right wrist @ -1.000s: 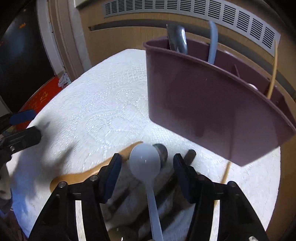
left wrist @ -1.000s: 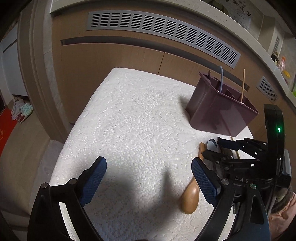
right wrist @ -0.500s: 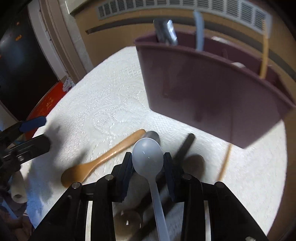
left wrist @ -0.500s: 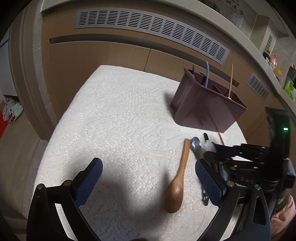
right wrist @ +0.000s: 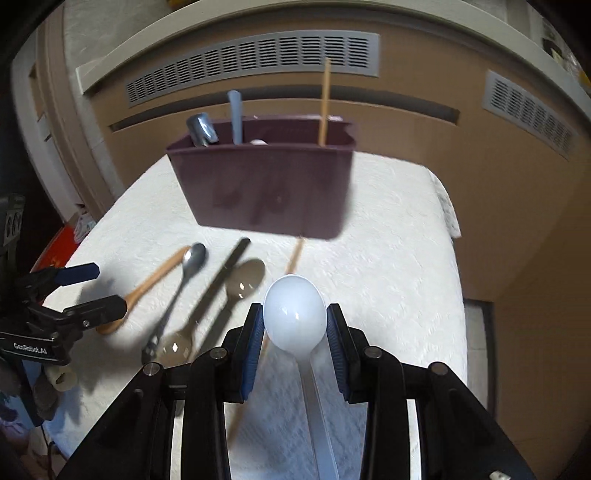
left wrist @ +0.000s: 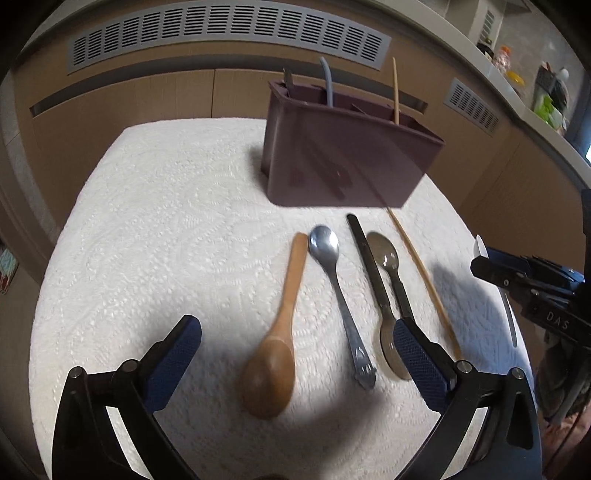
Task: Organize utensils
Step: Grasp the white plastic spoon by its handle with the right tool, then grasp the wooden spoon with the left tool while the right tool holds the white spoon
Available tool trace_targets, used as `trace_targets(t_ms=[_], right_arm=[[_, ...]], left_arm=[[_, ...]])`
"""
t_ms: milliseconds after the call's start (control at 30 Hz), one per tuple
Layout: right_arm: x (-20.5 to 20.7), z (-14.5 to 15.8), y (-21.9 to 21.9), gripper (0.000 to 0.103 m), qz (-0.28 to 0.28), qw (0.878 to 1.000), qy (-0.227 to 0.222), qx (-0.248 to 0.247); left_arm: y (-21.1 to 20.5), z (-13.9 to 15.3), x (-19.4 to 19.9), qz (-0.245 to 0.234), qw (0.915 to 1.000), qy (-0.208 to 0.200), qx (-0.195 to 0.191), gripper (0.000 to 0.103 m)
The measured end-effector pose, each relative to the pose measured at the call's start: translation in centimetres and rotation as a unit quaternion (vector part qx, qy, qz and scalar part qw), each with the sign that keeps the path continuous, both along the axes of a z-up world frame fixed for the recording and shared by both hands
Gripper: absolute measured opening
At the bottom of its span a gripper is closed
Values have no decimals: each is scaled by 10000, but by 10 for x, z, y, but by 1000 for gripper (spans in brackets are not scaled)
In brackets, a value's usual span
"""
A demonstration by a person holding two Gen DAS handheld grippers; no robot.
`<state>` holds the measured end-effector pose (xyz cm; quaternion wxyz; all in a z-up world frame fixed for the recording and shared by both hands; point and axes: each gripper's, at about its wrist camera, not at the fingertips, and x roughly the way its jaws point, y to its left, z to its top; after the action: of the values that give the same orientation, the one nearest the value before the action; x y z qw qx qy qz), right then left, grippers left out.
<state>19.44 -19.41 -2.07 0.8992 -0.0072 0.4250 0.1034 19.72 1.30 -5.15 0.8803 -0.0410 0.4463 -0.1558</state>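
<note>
My right gripper (right wrist: 295, 332) is shut on a white plastic spoon (right wrist: 294, 317), held above the table in front of the maroon utensil caddy (right wrist: 266, 192). The caddy (left wrist: 343, 162) holds a metal utensil, a blue handle and a chopstick. On the white cloth lie a wooden spoon (left wrist: 277, 354), a metal spoon (left wrist: 332, 277), a black-handled utensil (left wrist: 369, 269), another spoon (left wrist: 388, 266) and a chopstick (left wrist: 424, 277). My left gripper (left wrist: 295, 354) is open above the wooden spoon's bowl. The right gripper shows in the left wrist view (left wrist: 480, 254).
The table is covered with a white embossed cloth (left wrist: 166, 240). Wooden cabinets with grey vents (left wrist: 221, 33) stand behind it. A red object (right wrist: 62, 243) lies on the floor to the left. A counter with bottles (left wrist: 517, 66) is at the far right.
My right gripper closed on the white spoon and lifted it back from the utensil row. My left gripper moved right, over the wooden spoon.
</note>
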Motion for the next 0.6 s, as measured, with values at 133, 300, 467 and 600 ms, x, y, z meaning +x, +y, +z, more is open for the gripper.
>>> trace_targets(t_ms=[133, 300, 467, 600], right_arm=[[-9, -9, -13, 32, -137, 9997, 76, 202], [-13, -13, -18, 32, -188, 9994, 85, 271], [-15, -14, -15, 32, -191, 9994, 73, 263], [-18, -14, -10, 32, -163, 9997, 44, 171]], left_arm=[[0, -4, -18, -22, 9999, -129, 94, 103], [-1, -20, -29, -456, 9987, 124, 183, 103], [-3, -24, -36, -427, 9989, 103, 189, 103], [2, -24, -34, -340, 9992, 198, 27, 103]])
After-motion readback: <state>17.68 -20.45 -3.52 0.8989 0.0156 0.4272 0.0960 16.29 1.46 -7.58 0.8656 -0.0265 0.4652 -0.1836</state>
